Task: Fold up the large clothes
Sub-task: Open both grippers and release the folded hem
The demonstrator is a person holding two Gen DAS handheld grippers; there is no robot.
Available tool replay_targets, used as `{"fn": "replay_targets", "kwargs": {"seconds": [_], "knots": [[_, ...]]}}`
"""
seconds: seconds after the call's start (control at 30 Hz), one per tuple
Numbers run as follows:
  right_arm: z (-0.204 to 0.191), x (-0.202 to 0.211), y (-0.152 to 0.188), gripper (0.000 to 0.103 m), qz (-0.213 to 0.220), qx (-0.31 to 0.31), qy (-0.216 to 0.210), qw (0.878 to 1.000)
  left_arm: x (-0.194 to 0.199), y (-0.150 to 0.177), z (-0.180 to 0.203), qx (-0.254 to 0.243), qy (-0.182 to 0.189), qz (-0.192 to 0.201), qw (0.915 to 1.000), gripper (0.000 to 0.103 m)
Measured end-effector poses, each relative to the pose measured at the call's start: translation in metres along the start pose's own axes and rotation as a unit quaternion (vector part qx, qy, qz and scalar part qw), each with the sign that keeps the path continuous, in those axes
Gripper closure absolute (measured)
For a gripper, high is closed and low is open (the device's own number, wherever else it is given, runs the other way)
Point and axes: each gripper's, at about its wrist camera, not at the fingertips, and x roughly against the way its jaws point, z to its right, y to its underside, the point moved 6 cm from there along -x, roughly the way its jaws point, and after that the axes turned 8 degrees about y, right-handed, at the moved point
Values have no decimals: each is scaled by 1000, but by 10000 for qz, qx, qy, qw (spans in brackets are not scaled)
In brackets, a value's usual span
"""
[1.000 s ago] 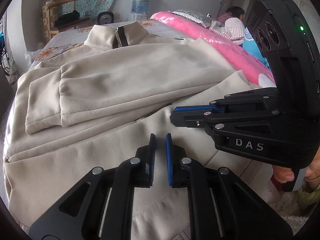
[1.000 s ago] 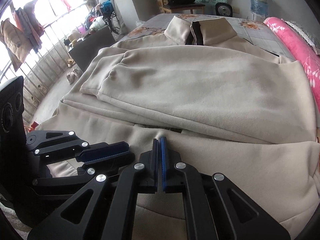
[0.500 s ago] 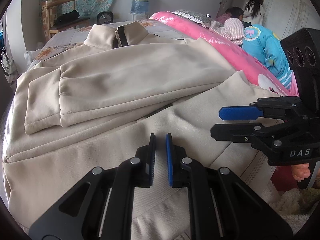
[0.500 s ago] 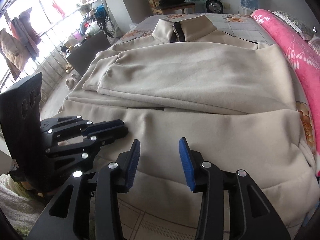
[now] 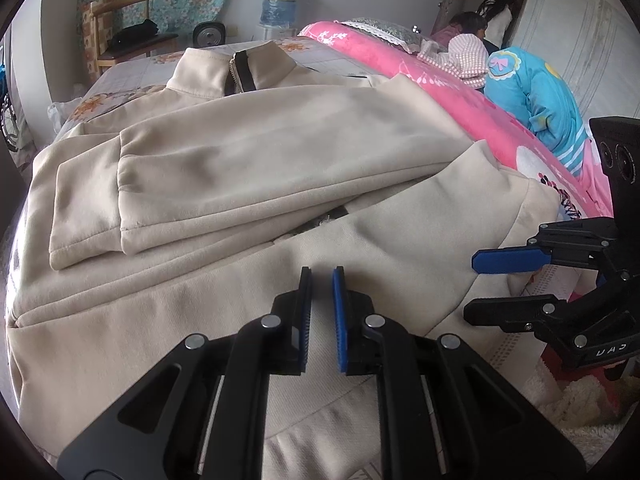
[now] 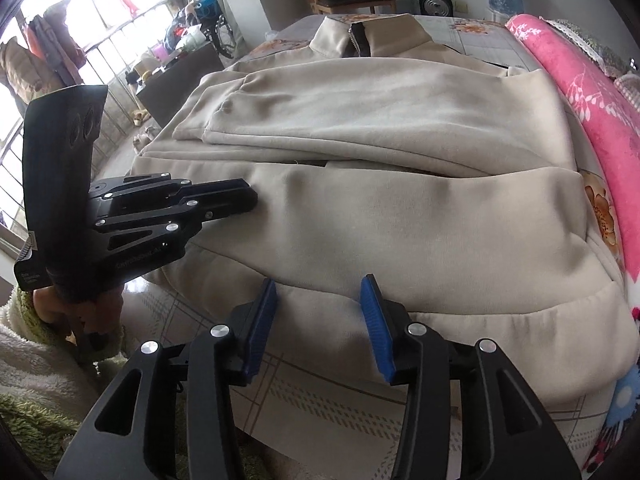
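A large beige zip jacket [image 5: 280, 152] lies flat on the bed, collar at the far end, both sleeves folded across the chest, hem toward me; it also shows in the right wrist view [image 6: 400, 208]. My left gripper [image 5: 321, 280] hovers over the lower body of the jacket with its jaws a narrow gap apart and nothing between them; in the right wrist view it [image 6: 248, 196] sits at the jacket's left hem edge. My right gripper [image 6: 318, 304] is open wide and empty just before the hem. It shows at the right in the left wrist view [image 5: 476, 284].
A pink floral quilt [image 5: 440, 96] runs along the bed's right side, with a blue garment [image 5: 536, 100] and a person [image 5: 468, 36] beyond. A wooden chair [image 5: 120, 40], a water bottle [image 5: 280, 0] and a speaker [image 5: 208, 34] stand past the bed. A window with railing [image 6: 80, 40] is left.
My right gripper has opened from shut to wide open and pulled back toward the hem and to the right. My left gripper has stayed almost still with the same narrow gap.
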Motion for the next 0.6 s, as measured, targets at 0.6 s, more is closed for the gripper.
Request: {"fn": "replay_targets", "kwargs": {"seconds": [0.6], "knots": [[85, 8, 14, 60, -201, -441, 1133, 9924, -1, 0, 0, -31, -1, -15, 10000, 92]]}}
